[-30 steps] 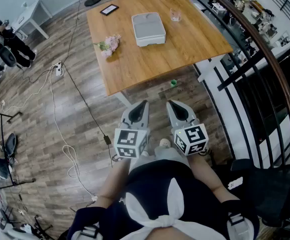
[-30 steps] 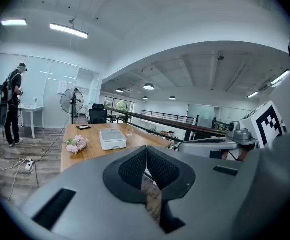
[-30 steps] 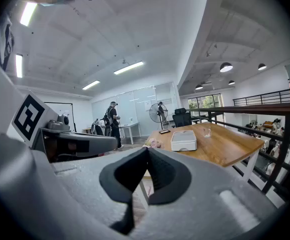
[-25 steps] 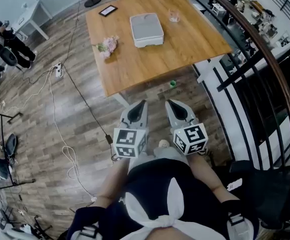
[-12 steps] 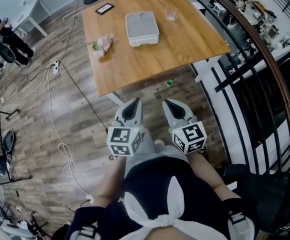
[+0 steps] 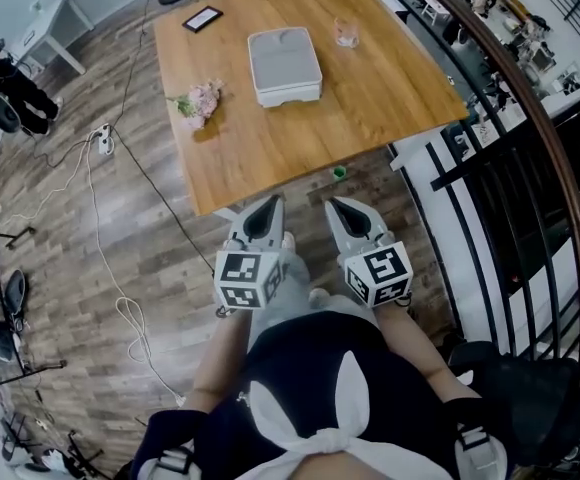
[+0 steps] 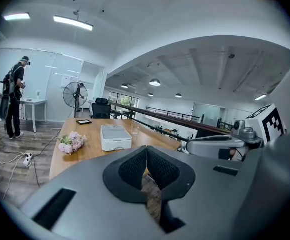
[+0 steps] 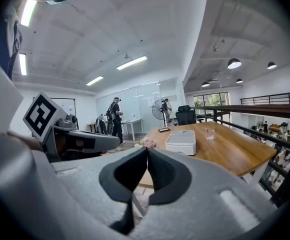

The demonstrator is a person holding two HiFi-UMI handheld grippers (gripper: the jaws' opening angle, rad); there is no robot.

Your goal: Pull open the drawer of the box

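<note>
The white box [image 6: 285,65] lies flat on the wooden table [image 6: 270,148], its drawer closed as far as I can see; it also shows as the box [image 7: 116,136] and the box [image 8: 181,141]. My left gripper [image 6: 273,201] and right gripper [image 6: 332,205] hang side by side over the floor, just short of the table's near edge and well away from the box. Both are shut and empty. In the left gripper view the left gripper [image 7: 146,149] has its pads together. The right gripper [image 8: 147,150] looks the same in its own view.
On the table are a pink flower bunch [image 6: 198,101], a clear glass [image 6: 346,31] and a dark tablet [image 6: 202,18]. A black railing [image 6: 530,138] runs close on the right. Cables and a power strip [image 6: 101,138] lie on the floor at left; a small green object [image 6: 339,173] sits under the table edge.
The table and box have drawn nearer and shifted left in the head view as I moved toward them. Both grippers stay shut and side by side.
</note>
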